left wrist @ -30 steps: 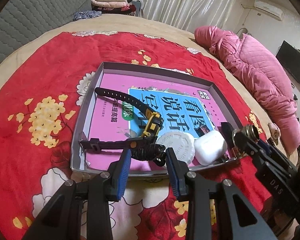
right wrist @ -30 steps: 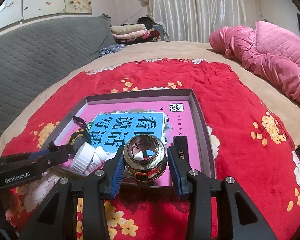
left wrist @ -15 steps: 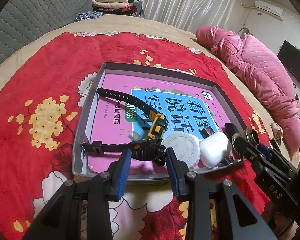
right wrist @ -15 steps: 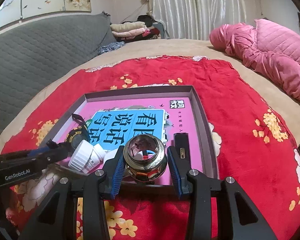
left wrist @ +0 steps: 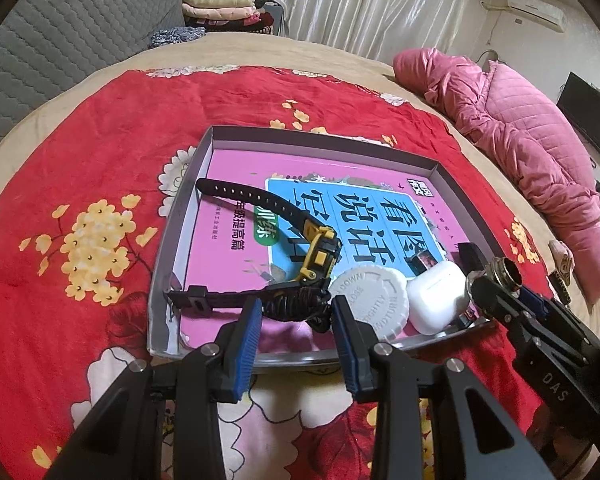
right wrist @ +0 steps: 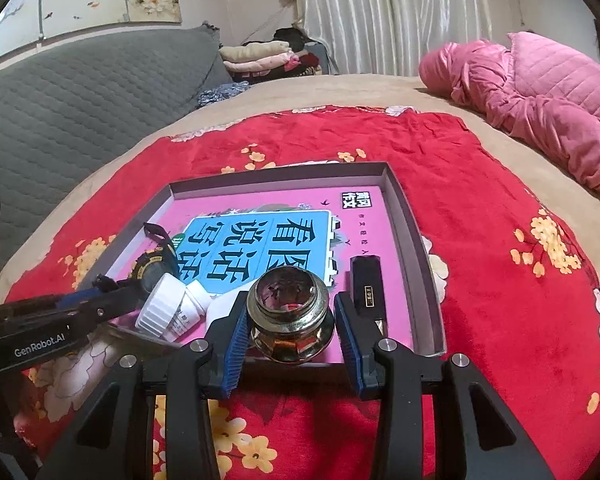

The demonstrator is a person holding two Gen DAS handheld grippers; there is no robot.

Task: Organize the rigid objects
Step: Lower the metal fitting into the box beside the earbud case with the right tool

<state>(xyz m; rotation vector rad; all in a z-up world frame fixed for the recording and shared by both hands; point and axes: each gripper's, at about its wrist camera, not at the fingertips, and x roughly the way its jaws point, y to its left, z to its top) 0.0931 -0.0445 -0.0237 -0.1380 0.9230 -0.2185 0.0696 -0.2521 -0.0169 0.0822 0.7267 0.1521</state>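
left gripper (left wrist: pixel 294 330): jaws apart, nothing clamped; blue pads either side of the black braided cord (left wrist: pixel 296 307) at the tray's near edge; pads did not look to be touching it; same gripper seen from the right wrist view low left (right wrist: pixel 100 284), reaching toward the watch
right gripper (right wrist: pixel 290 326): clamped on brass fitting (right wrist: pixel 292 314); round hollow metal piece, open end facing the camera; held over the near edge of the tray, right of centre; contact with the tray floor could not be told; in the left wrist view this gripper (left wrist: pixel 496 284) came in from the right with the fitting (left wrist: pixel 508 274) at its tips
tray (left wrist: pixel 180 240): shallow grey box lid on the red floral blanket (left wrist: pixel 80 160); pink and blue book cover (left wrist: pixel 364 216) lay flat inside as its floor
watch (left wrist: pixel 320 252): black and yellow, on the book; one strap ran toward the tray's far left, the other lay along the near edge
white bottle (right wrist: pixel 172 308): on its side, near edge, ribbed cap (left wrist: pixel 368 306) toward the left camera
earbud case (left wrist: pixel 436 298): white, just beside the cap, right of it
black rectangular item (right wrist: pixel 366 284): near the tray's right wall, beside the fitting; kind unclear
background: pink quilt (right wrist: pixel 540 100) at far right; folded clothes (right wrist: pixel 260 56) at back
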